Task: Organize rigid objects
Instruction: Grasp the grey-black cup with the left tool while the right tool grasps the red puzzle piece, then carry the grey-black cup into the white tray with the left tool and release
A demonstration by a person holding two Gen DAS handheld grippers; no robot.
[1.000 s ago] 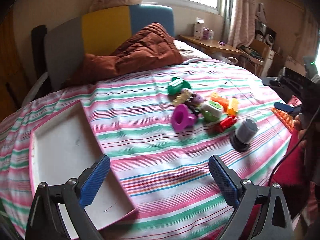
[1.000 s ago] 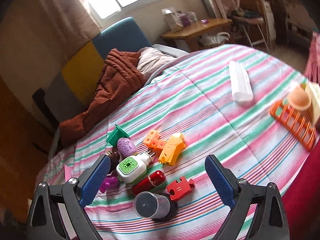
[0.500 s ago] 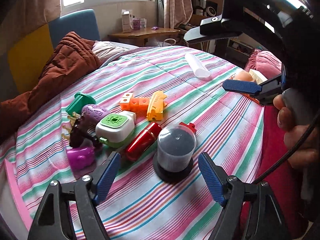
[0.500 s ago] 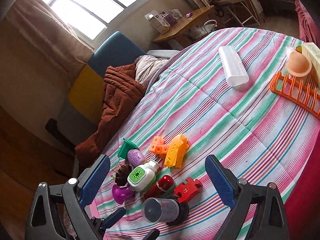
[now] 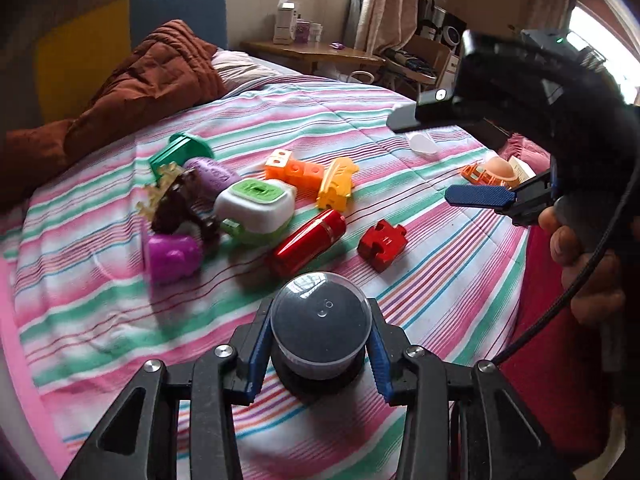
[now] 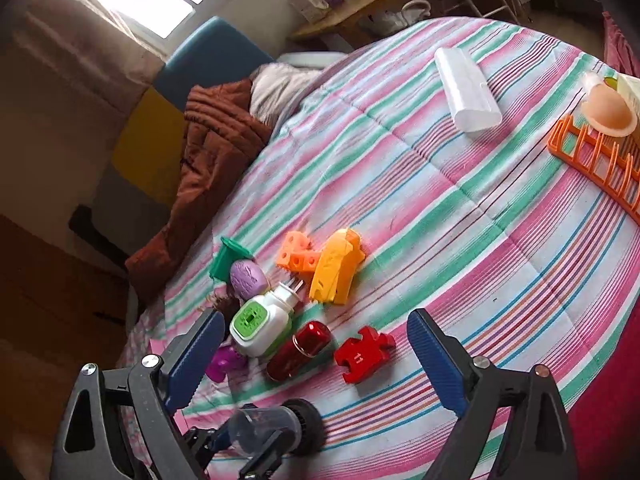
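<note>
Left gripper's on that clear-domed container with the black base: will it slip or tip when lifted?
The domed container looks like smooth rigid plastic, so the closing left gripper may slip. Its black base is wider than the dome, so it probably stands stably; on its side, it would roll.

Striped bedspread [image 6: 460, 216], small plastic toys [image 6: 336, 272] clustered, white case [image 6: 466, 90], orange rack [image 6: 592, 160], brown quilt [image 5: 148, 80]

- Right tool [image 6: 312, 364] jaws wide, closing slightly, nothing between pads.
- Red puzzle piece [image 6: 363, 354], red cylinder [image 6: 298, 350], green-white plug device [image 6: 262, 322] lie on striped bed [image 6: 460, 240].
- Left tool [image 6: 256, 446] around clear-domed container [image 6: 268, 426], lower edge.
</note>
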